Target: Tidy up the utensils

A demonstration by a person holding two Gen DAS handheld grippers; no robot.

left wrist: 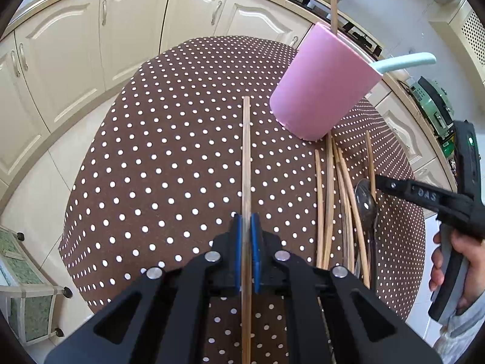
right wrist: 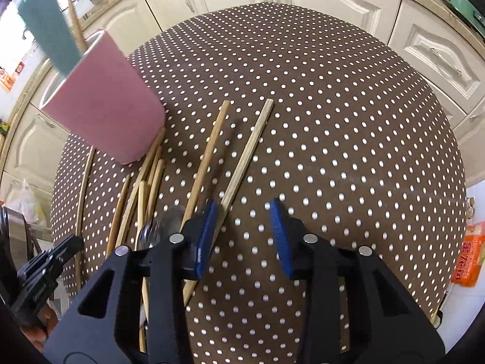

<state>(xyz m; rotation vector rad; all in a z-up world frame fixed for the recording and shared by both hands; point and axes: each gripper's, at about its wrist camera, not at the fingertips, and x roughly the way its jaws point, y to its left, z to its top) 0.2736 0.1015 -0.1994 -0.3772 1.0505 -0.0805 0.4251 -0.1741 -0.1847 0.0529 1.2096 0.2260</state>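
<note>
Round tabletop [left wrist: 169, 163] under a brown, white-dotted cloth, cream cabinets [left wrist: 60, 60] behind. Pink holder [left wrist: 321, 91] stands near the far edge, upright; 1 wooden stick [left wrist: 333, 3] and a pale blue handle [left wrist: 406, 60] rise from it. Loose chopsticks [left wrist: 329, 200] lie bunched on the cloth just in front of the holder, a metal spoon [left wrist: 365, 203] among them. Left claw [left wrist: 247, 236] clenched on 1 chopstick [left wrist: 246, 157], blue pads pressed to both sides. Right claw [right wrist: 244, 227] released, jaws apart above the cloth, nothing between them; 2 separate chopsticks [right wrist: 245, 154] lie just beside its left pad.
</note>
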